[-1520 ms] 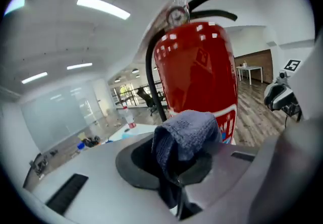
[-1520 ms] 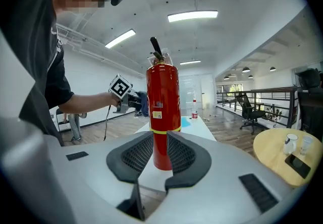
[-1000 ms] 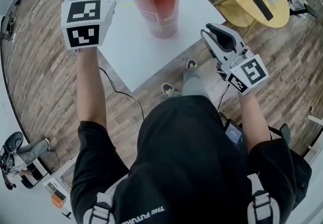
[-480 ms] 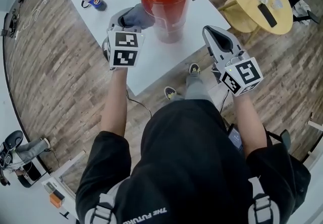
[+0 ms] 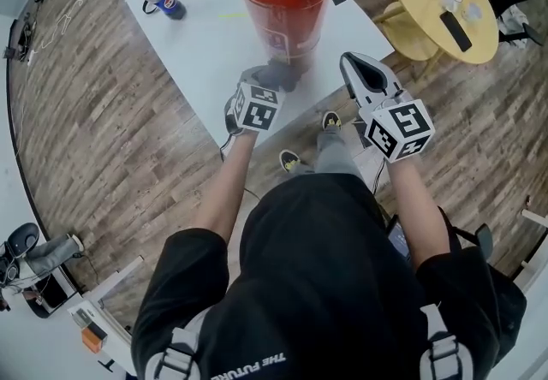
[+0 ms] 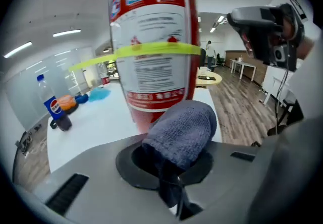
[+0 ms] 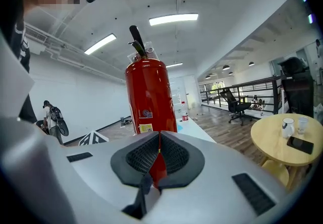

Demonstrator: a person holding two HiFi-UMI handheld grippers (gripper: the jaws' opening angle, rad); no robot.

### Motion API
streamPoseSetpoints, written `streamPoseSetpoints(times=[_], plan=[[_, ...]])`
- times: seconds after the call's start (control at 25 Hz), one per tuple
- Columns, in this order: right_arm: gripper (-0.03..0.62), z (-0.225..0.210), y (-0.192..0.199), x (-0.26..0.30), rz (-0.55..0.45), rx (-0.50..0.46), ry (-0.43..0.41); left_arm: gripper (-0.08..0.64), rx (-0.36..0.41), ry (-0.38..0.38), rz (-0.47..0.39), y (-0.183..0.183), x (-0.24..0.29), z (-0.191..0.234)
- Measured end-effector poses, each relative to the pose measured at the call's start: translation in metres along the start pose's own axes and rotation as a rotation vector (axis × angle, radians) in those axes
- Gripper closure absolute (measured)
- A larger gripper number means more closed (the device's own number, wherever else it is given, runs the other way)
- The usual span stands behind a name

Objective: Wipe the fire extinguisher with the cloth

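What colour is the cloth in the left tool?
The cloth is a dull greyish blue, best seen in the left gripper view.

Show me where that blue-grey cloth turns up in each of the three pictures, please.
Head view: the cloth is just above centre, bunched at the tip of the left gripper, by the base of the fire extinguisher.
Left gripper view: the cloth is low centre, pinched between the jaws, in front of the fire extinguisher.
Right gripper view: not in it.
Shared landmark: the red fire extinguisher, which also stands at the centre of the right gripper view.
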State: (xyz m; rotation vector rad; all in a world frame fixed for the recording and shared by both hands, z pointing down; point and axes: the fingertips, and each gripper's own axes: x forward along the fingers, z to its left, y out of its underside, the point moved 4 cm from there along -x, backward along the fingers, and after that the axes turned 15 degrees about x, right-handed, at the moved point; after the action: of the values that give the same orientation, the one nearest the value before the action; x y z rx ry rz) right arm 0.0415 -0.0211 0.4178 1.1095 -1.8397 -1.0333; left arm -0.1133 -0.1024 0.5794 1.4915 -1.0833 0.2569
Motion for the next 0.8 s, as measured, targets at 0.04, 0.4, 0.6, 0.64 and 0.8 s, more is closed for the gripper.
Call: streamPoseSetpoints(times=[0.04, 0.4, 0.6, 0.64, 0.8], plan=[[0.571, -0.001, 0.001, 0.0, 0.0, 0.004, 0.002, 0.514, -0.002, 0.023, -0.012, -0.005, 0.0, -0.011], [0.571, 0.0, -0.004, -0.012, -0.01, -0.024, -0.003, 0.514, -0.166, 0.13, -0.307, -0.107, -0.089, -0.003], [0.571, 0.01, -0.009, -0.019, -0.033, -0.034, -0.028, 0.514, -0.09, 0.085, -0.395, -0.142, -0.15, 0.041], [0.571, 0.013, -0.01, -0.019, -0.035, -0.035, -0.037, 0.514, -0.08, 0.041, -0.411, -0.145, -0.159, 0.052], [0.571, 0.021, -0.011, -0.018, -0.045, -0.044, -0.059, 0.514, -0.062, -0.249, -0.457, -0.162, -0.193, 0.129]])
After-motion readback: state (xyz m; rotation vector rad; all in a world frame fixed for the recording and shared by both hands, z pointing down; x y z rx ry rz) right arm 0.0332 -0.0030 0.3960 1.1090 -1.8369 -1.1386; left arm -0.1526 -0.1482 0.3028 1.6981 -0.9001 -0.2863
